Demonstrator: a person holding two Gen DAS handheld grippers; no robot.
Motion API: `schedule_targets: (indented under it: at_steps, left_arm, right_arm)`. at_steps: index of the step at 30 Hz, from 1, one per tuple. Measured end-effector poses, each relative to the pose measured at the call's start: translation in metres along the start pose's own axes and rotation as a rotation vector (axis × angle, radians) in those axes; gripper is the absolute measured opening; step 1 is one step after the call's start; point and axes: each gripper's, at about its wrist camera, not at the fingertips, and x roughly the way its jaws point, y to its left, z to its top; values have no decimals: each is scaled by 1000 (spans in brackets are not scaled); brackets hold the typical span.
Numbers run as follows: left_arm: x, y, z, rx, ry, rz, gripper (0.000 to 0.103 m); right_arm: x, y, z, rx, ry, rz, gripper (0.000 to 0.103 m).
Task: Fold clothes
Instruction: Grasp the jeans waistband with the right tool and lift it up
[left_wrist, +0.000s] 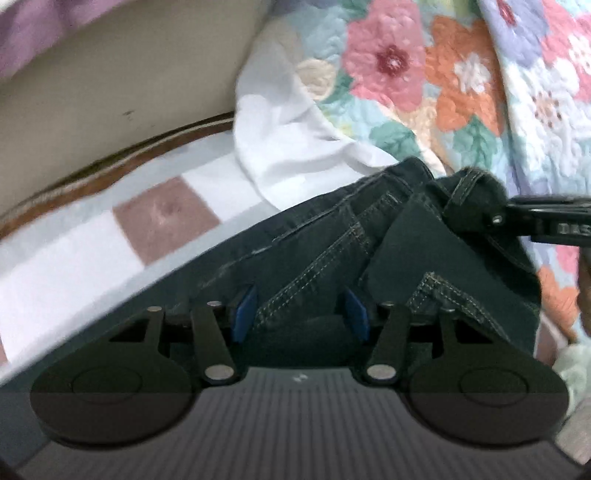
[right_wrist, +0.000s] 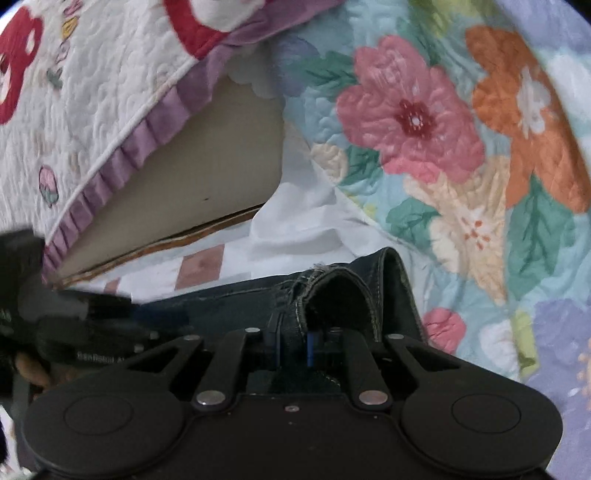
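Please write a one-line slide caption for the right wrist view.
Right gripper shut on a dark jeans edge, above a floral quilt and white cloth.

Left hand-held gripper (left_wrist: 300, 314) with blue pads spread wide, right hand-held gripper (right_wrist: 293, 341) pinched nearly closed on denim

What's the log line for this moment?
jeans on bed | left gripper open around jeans | right gripper shut on jeans | floral quilt behind
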Motion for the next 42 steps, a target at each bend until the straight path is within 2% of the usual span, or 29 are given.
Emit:
schedule_targets:
  at_steps: [3, 5, 7, 8, 10, 12, 14, 18, 20, 24, 25, 27, 29, 31, 34, 37, 39, 40, 42]
  left_arm:
    - [-3, 4, -3, -38, -24, -8, 53]
    - [-4, 2, -1, -20, -19, 1, 51]
    - [-4, 0, 1, -3, -14, 10, 52]
    - [-5, 0, 3, 6, -11, 15, 52]
    - [-6, -2, 5, 19, -7, 20, 53]
    - [-12, 7, 2, -46, -22, -48, 54]
    - [-16, 18, -1, -114, -57, -94, 58]
    - [-34, 23, -2, -146, -91, -108, 76]
    - [-43, 26, -2, -161, -108, -115, 76]
    - [-62, 31, -3, -193, -142, -129, 76]
    - [-66, 32, -3, -201, -150, -132, 80]
    - [-75, 34, -4, -209, -167, -135, 80]
    - [-77, 22, -8, -58, -165, -39, 80]
    - [-69, 15, -18, 79, -111, 51, 80]
    - [-56, 11, -31, 221, -28, 180, 80]
    - [-50, 1, -42, 418, -74, 347, 80]
    - [-51, -3, -46, 494, -116, 380, 80]
    - [-50, -1, -43, 485, -117, 380, 80]
    - [-49, 6, -35, 420, -103, 308, 80]
  right_arm:
    - [13, -5, 4, 38, 2, -37, 31]
    - [22, -5, 8, 43, 2, -55, 35]
    - [31, -5, 13, 49, 1, -73, 28]
    - [35, -5, 16, 52, 1, -82, 16]
    - [28, -3, 19, 52, -42, -66, 15]
    - [8, -6, 21, 79, -128, 4, 13]
    - [-5, -9, 21, 76, -186, 36, 12]
    - [-15, -5, 20, 46, -255, 60, 12]
    - [-21, 1, 23, 31, -302, 87, 12]
    - [-25, 14, 27, -11, -349, 73, 12]
    - [-23, 14, 27, -11, -345, 57, 12]
    - [-18, 11, 28, -9, -315, 1, 12]
    - [-11, 8, 27, -17, -275, -66, 11]
    - [-6, 4, 25, -8, -242, -101, 11]
    - [-11, 1, 29, 42, -266, -61, 11]
    - [-14, 3, 30, 41, -273, -66, 11]
    - [-14, 5, 30, 30, -278, -70, 11]
    - [-14, 6, 30, 26, -284, -68, 11]
    - [-22, 8, 29, 23, -324, -28, 11]
